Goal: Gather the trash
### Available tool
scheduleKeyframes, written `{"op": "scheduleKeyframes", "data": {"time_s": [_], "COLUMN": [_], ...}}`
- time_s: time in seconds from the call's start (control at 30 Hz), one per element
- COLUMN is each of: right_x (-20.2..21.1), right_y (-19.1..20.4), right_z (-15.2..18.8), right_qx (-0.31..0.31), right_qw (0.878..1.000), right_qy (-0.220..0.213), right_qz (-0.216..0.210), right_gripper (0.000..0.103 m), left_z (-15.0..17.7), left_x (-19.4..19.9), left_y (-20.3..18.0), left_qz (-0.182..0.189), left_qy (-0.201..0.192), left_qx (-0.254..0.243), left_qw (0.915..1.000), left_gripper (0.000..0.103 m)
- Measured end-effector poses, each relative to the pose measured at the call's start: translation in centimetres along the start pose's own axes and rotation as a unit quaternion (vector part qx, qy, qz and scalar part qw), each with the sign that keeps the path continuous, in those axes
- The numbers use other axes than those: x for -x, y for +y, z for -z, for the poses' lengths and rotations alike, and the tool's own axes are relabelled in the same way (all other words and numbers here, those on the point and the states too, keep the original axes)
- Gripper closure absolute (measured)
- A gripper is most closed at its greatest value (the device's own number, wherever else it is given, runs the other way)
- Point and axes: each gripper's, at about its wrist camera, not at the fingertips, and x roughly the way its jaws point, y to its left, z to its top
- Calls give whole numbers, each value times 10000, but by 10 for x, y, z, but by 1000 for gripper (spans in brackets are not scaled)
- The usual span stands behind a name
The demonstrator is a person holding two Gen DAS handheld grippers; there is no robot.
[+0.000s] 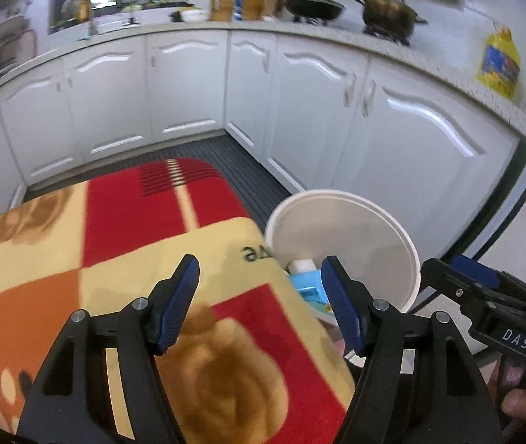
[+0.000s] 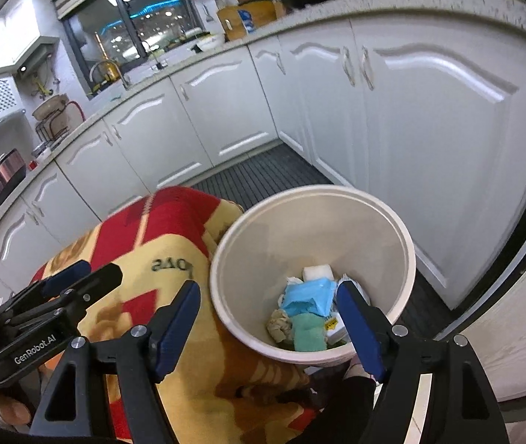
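While both pairs of blue-padded jaws stand wide apart with nothing between them, the right gripper (image 2: 268, 323) hangs over the near rim of a white waste bin (image 2: 403, 259), its right finger reaching over the opening. Inside the bin lie a crumpled blue wrapper (image 2: 309, 296), a green sponge-like piece (image 2: 307, 331), a white block (image 2: 316, 272) and a brownish paper wad (image 2: 279, 327). The left gripper (image 1: 259, 305) hovers above a red, yellow and orange blanket (image 1: 122, 222) covering a surface just left of the bin, touching its rim. White cabinets (image 1: 185, 85) run behind, with a wok (image 1: 314, 7), a brass pot (image 1: 388, 11) and a yellow oil jug (image 1: 499, 63) on the counter.
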Motion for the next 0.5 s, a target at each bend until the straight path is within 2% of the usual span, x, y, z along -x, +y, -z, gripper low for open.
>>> {"op": "scheduleKeyframes", "data": {"time_s": [0.17,0.4,0.43,0.5], "right_x": [23,58,63,73], "right_y": [26,52,56,62], "right_z": [4,11,12,15], "right_qx": [238,452,491,548], "right_qw": [9990,9956,9950,9935], "right_qy": [-350,-783,-840,-964], "right_qz": [104,229,239,256], "right_gripper": [26,16,13,10], "left_z": [7,14,15,18], "left_x": [37,80,85,95], "left_y": [15,26,27,26], "left_qz": [-225,-355,-364,-362], "left_qy": [-305,-676,-713,-811], "left_qx": [84,219,207,171], "left_qw": [9992,9968,9966,9959], "left_gripper": [35,35,33,19]}}
